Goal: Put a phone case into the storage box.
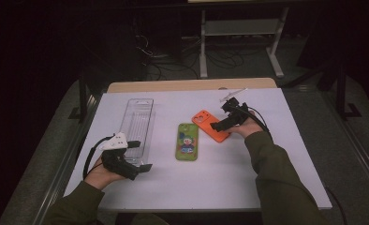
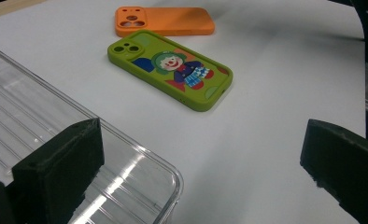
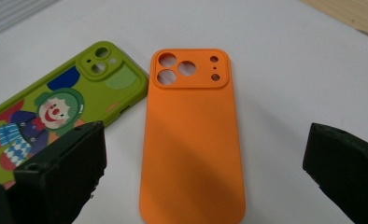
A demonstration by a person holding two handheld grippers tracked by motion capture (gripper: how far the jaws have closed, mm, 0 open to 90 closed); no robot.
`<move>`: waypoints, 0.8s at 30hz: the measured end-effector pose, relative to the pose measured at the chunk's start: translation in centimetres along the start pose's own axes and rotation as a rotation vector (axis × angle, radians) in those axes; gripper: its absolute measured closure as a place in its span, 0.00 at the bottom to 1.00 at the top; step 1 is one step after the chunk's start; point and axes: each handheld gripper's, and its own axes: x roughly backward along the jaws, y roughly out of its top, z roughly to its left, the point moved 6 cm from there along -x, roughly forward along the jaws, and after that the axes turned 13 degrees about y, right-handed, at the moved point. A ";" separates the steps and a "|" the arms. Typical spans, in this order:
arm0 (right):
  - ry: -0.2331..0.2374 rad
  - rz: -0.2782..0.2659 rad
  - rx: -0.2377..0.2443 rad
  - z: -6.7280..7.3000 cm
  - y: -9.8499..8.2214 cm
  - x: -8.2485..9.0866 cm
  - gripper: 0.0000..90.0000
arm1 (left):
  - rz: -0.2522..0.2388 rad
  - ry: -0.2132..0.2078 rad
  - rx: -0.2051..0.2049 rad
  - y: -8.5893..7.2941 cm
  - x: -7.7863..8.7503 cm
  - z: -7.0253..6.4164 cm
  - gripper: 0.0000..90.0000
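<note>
Orange silicone marks the landmark here: the orange phone case (image 3: 191, 140) lies face down flat on the white counter (image 1: 276, 154), camera cut-outs at its far end. Nearest the person, well to the near left of that case, the left gripper (image 1: 138, 157) hovers at the near end of a clear plastic tray (image 1: 140, 119); its fingers (image 2: 60, 168) stand wide apart and grip nothing, one of them over the tray's rounded near corner, the other over bare counter. Between the tray and the orange case lies a green phone case (image 1: 187, 141) printed with a clown, also face down, just beside the orange one with a narrow strip of counter between them. The right gripper (image 1: 218, 124) sits right at the orange case, low over its near end; its fingers (image 3: 63, 163) are spread wide on either side of the case, holding nothing, one over the green case's edge. Beyond the orange case the counter runs to a wooden edge (image 1: 187, 85)
</note>
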 end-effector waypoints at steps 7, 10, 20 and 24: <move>0.019 0.052 -0.004 -0.4 0.0 -1.6 0.00 | 0.001 0.000 -0.001 0.0 0.0 0.0 0.00; 0.022 0.081 0.000 -0.7 -0.2 -2.5 0.00 | -0.005 0.001 0.001 0.0 0.0 0.0 0.00; 0.030 0.145 0.012 -0.5 -0.2 -4.2 0.00 | -0.006 0.002 -0.001 0.0 0.0 0.0 0.00; 0.025 0.170 0.015 -0.5 -0.3 -4.7 0.00 | -0.006 0.001 -0.001 0.0 0.1 0.0 0.00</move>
